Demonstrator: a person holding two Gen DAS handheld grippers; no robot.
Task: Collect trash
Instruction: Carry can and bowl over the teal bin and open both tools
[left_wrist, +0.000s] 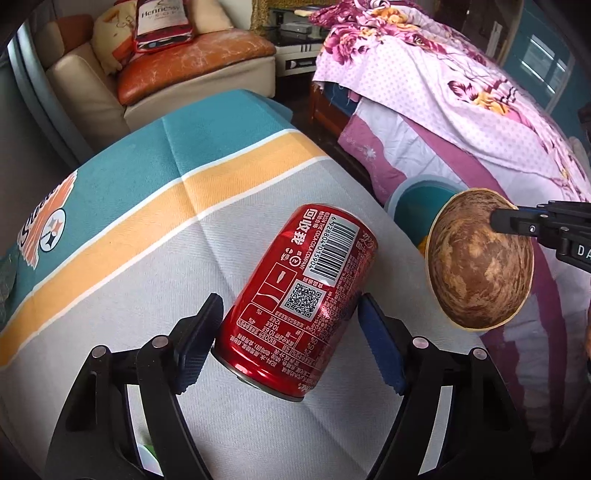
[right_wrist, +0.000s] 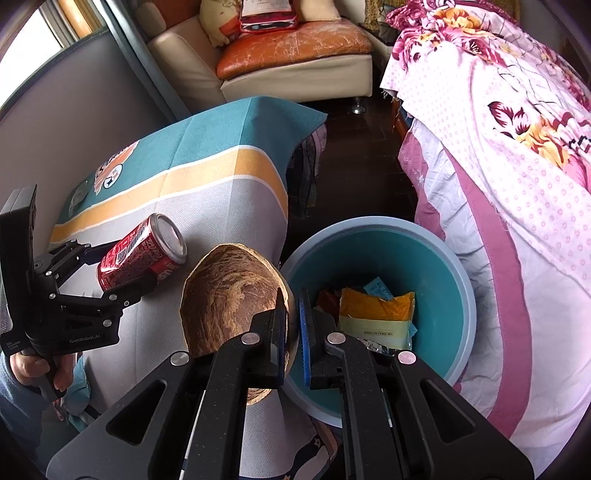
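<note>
Bin (left_wrist: 421, 192) mostly hidden behind shell (left_wrist: 480, 258) and table edge in left view. Right gripper (left_wrist: 496, 220) cut off by frame edge there. Can (right_wrist: 142, 256) print too small to read in right view. Bin trash partly hidden by fingers (right_wrist: 304, 325).

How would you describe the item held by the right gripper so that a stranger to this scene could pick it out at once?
Start at the table under the teal, orange and grey striped cloth, then look to its edge beside the round teal plastic bin. There the right gripper pinches the rim of a brown, streaky hollow half shell. Unlike the neighbouring shiny red printed drink can, it is dull, rough and bowl-shaped.
</note>
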